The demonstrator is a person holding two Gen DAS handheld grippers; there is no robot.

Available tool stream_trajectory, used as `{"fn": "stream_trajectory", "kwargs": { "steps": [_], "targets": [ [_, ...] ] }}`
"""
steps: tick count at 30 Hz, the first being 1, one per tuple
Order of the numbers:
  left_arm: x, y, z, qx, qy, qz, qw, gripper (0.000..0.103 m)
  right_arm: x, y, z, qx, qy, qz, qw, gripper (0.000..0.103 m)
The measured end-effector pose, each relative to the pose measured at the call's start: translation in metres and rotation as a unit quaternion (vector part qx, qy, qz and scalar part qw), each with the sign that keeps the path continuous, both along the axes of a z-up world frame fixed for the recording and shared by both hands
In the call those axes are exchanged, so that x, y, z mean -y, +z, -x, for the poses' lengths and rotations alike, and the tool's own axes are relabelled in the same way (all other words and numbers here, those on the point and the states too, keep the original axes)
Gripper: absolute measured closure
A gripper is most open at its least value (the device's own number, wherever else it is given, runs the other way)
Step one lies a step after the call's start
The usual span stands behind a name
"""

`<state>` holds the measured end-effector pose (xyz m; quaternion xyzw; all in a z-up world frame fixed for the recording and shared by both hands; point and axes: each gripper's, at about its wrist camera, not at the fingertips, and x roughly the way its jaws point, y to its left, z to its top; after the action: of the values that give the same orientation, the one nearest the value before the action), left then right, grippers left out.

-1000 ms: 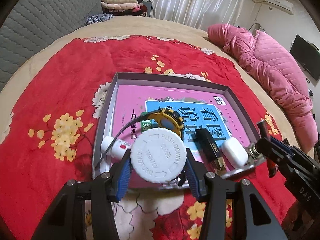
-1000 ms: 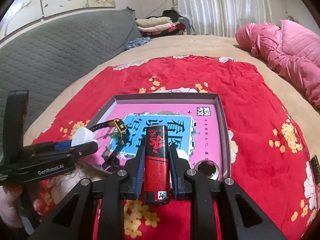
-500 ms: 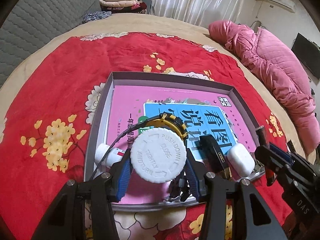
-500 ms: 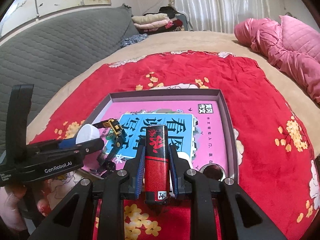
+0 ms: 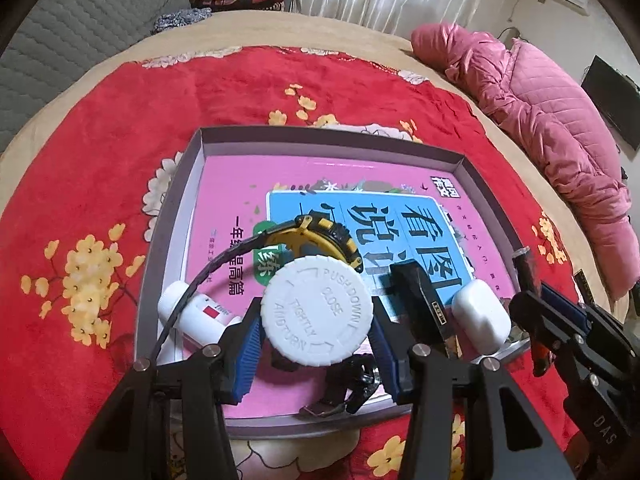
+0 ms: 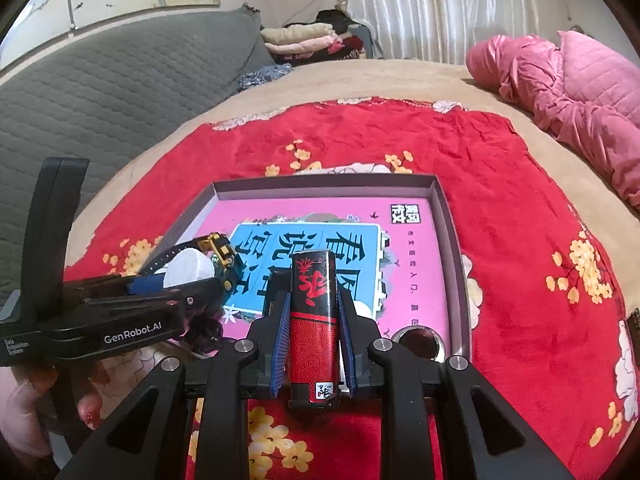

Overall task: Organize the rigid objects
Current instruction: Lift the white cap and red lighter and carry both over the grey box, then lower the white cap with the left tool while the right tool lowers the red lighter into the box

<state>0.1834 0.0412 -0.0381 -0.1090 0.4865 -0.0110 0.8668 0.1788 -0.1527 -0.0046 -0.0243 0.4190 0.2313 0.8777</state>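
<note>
While both grippers hover over the tray [image 5: 176, 216], each grips one item.
Left gripper [image 5: 316, 340] pinches a white capped bottle [image 5: 316, 312] above the watch [image 5: 316, 240]; right gripper [image 6: 314, 344] is clamped tight on a red lighter [image 6: 314, 312] at the tray's near edge.

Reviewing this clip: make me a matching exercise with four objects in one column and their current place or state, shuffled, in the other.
Objects:
1. white child-proof cap
2. red and black lighter
3. white earbud case
4. yellow and black watch

States:
A. lying in the tray, near its right edge
B. clamped in the right gripper
C. lying on the book, behind the cap
D. clamped in the left gripper

Pairs: 1-D, 2-B, 3-A, 4-C
</note>
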Motion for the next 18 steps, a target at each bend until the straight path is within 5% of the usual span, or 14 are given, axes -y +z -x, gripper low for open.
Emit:
{"fn": "stream_trajectory", "kwargs": {
  "steps": [18],
  "targets": [
    [0.003,-0.012,-0.005,-0.022,-0.015,0.004,0.9996,0.053,-0.009,-0.015,-0.012,-0.007,-0.006,0.033,0.999,0.08]
  ]
}}
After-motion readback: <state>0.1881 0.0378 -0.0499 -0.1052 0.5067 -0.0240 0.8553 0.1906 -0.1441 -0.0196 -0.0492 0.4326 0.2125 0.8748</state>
